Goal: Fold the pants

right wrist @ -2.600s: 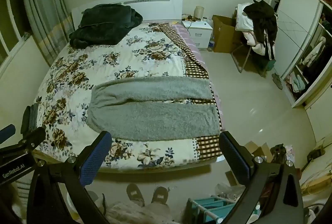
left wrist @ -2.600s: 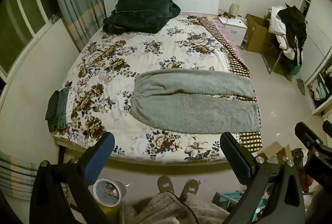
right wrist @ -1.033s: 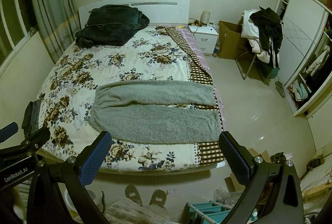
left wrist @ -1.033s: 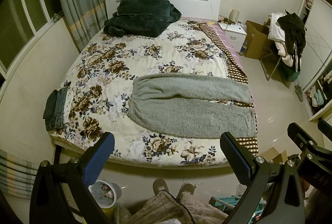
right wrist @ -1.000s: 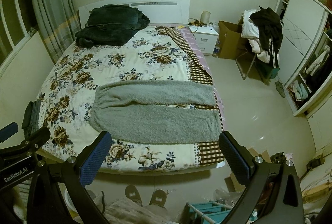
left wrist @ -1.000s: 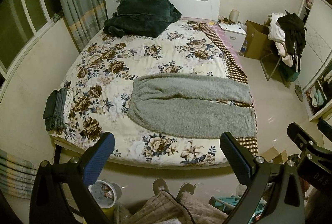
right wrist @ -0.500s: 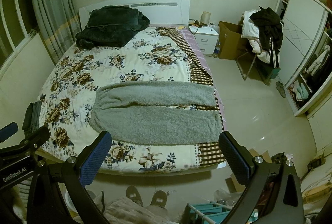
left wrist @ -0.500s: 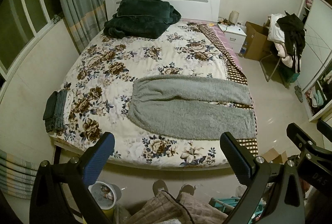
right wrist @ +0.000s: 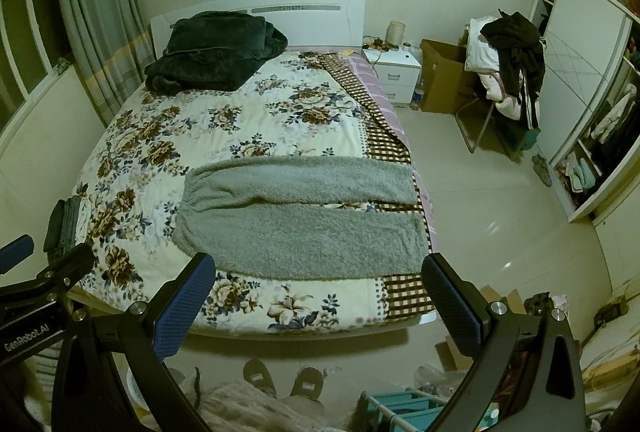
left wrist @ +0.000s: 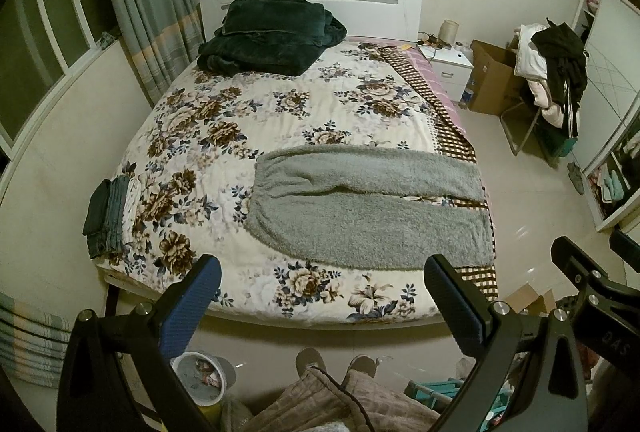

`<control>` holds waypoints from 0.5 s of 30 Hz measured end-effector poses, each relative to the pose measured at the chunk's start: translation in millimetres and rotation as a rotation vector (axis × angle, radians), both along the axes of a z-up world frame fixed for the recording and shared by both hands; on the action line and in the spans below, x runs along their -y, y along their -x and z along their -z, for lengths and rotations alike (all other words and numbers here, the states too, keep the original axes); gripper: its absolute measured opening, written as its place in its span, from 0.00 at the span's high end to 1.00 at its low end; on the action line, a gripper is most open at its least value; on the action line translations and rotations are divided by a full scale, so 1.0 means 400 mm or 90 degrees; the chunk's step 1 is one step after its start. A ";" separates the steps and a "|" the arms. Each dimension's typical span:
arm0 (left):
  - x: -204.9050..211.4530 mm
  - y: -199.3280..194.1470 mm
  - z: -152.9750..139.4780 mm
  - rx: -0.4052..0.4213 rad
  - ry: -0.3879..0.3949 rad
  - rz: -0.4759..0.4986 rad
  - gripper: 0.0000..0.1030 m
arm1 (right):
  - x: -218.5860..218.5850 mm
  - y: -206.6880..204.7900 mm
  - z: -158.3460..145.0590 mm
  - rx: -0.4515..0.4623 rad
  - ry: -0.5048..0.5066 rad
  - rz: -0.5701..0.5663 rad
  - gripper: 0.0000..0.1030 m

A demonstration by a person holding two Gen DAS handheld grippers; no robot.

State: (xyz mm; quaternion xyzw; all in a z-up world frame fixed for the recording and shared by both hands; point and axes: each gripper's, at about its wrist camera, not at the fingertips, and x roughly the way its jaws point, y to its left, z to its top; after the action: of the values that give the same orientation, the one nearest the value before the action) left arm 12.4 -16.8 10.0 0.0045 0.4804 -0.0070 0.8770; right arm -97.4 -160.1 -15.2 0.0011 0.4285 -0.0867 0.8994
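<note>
Grey fleece pants (left wrist: pixel 368 205) (right wrist: pixel 300 218) lie flat across the foot half of the bed (left wrist: pixel 280 119), waist to the left, both legs stretched to the right edge. My left gripper (left wrist: pixel 322 296) hangs open well short of the bed's foot, above the floor, nothing between its blue-padded fingers. My right gripper (right wrist: pixel 320 292) is also open and empty, held at the same height beside it. Each gripper shows at the edge of the other's view. Neither touches the pants.
A dark green blanket (left wrist: pixel 272 35) sits at the headboard. Folded dark clothes (left wrist: pixel 106 211) rest on the bed's left corner. A person's slippered feet (right wrist: pixel 280 380) stand at the bed's foot. A bin (left wrist: pixel 202 378), a teal rack (right wrist: pixel 400 412), a nightstand (right wrist: pixel 394 71), a clothes-laden chair (right wrist: pixel 508 71).
Both grippers have risen and drawn back slightly, so the bed sits a bit lower in each view. The pants have not moved and both grippers stay open.
</note>
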 end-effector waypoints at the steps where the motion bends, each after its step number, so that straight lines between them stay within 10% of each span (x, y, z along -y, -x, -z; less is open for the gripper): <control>1: 0.000 0.000 0.000 0.000 0.000 0.000 0.00 | 0.003 0.001 0.001 0.001 0.000 -0.001 0.00; 15: 0.056 -0.087 -0.049 -0.003 -0.001 0.000 0.00 | -0.028 -0.025 -0.006 -0.010 -0.007 0.003 0.00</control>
State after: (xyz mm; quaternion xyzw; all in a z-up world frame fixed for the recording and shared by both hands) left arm 47.4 -39.4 29.7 0.0051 0.4825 -0.0067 0.8759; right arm -87.3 -149.1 -12.9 0.0066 0.4361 -0.0865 0.8957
